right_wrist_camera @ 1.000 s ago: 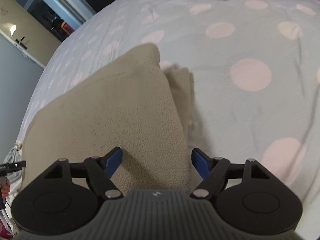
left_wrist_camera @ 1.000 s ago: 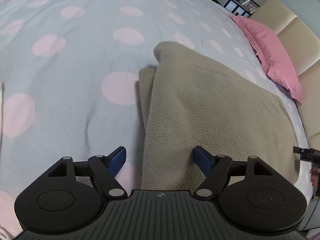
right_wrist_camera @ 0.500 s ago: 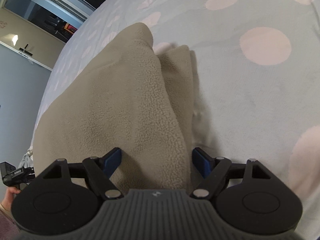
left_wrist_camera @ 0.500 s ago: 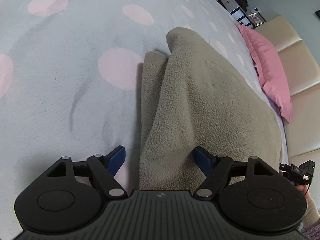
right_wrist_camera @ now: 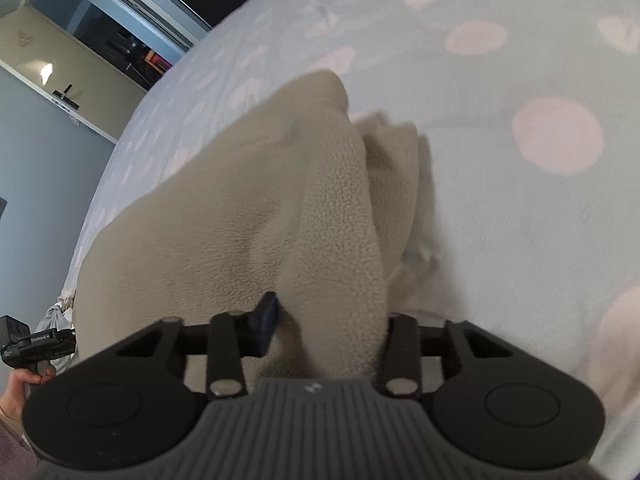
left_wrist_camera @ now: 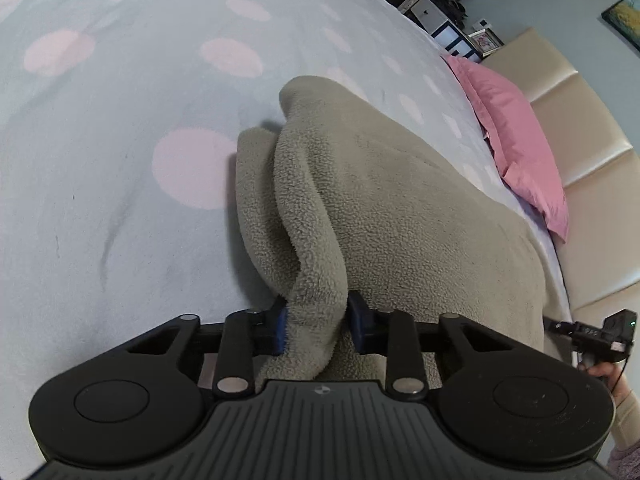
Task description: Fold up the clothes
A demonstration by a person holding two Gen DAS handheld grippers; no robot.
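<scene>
A beige fleece garment (left_wrist_camera: 400, 200) lies folded on a pale blue bedspread with pink dots (left_wrist_camera: 120, 160). In the left wrist view its near left edge rises in a thick ridge between the blue pads. My left gripper (left_wrist_camera: 316, 320) is closing and pinches that ridge. In the right wrist view the same fleece garment (right_wrist_camera: 240, 200) bunches up at its near right edge. My right gripper (right_wrist_camera: 332, 320) is closing on that bunch; one blue pad (right_wrist_camera: 266, 320) presses the fleece, and the fabric hides the other.
A pink pillow (left_wrist_camera: 516, 140) lies against a cream padded headboard (left_wrist_camera: 592, 160) at the right. A person's hand (left_wrist_camera: 600, 370) shows at the right edge, and a hand (right_wrist_camera: 20, 384) at the lower left in the right wrist view. Bedspread (right_wrist_camera: 520, 220) stretches beyond the garment.
Both grippers went from wide open around the fleece edges to pinching them. The fleece now stands bunched up between each pair of pads.
</scene>
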